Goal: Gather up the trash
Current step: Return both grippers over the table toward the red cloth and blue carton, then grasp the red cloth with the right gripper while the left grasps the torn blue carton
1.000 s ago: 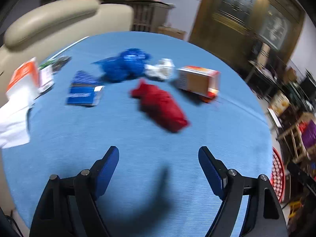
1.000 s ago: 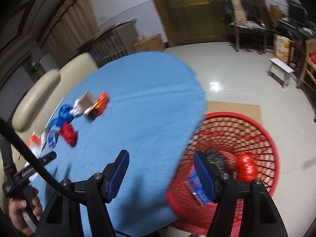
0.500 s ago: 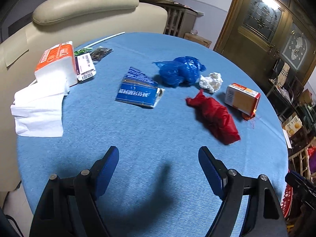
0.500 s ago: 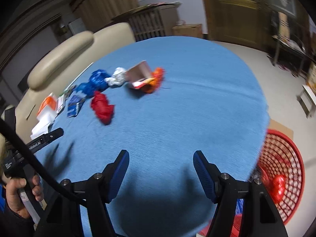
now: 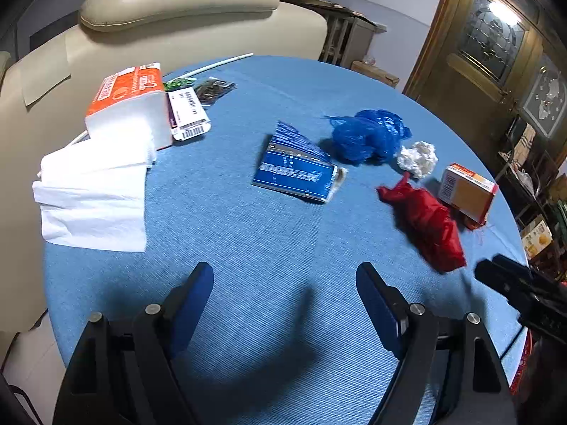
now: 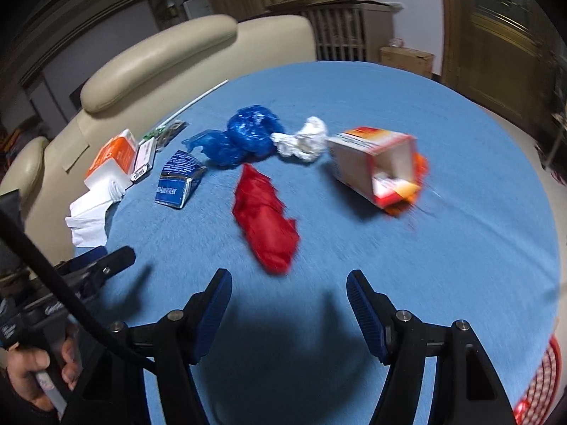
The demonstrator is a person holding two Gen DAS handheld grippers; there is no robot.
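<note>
Hovering over the near part of the blue round table (image 6: 443,248), both tools empty. Right gripper (image 6: 288,304): jaws standing apart, nothing between them. Left gripper (image 5: 285,304): jaws likewise apart and empty.

Lying just beyond the right gripper and slightly left of its centreline: red crumpled bag (image 6: 264,209), long axis running near-to-far, near end close to the gap. Probably the next pick; right hand nearer, since in the left wrist view the same bag (image 5: 423,221) sits off to the right.

Sitting farther out: blue bag (image 6: 244,136), white paper wad (image 6: 303,140), opened carton (image 6: 372,163), flattened blue packet (image 6: 175,184) to the left.

Showing at near right below the table edge: red basket (image 6: 542,379). Bare cloth all round the bag, leaving open room for approach.
</note>
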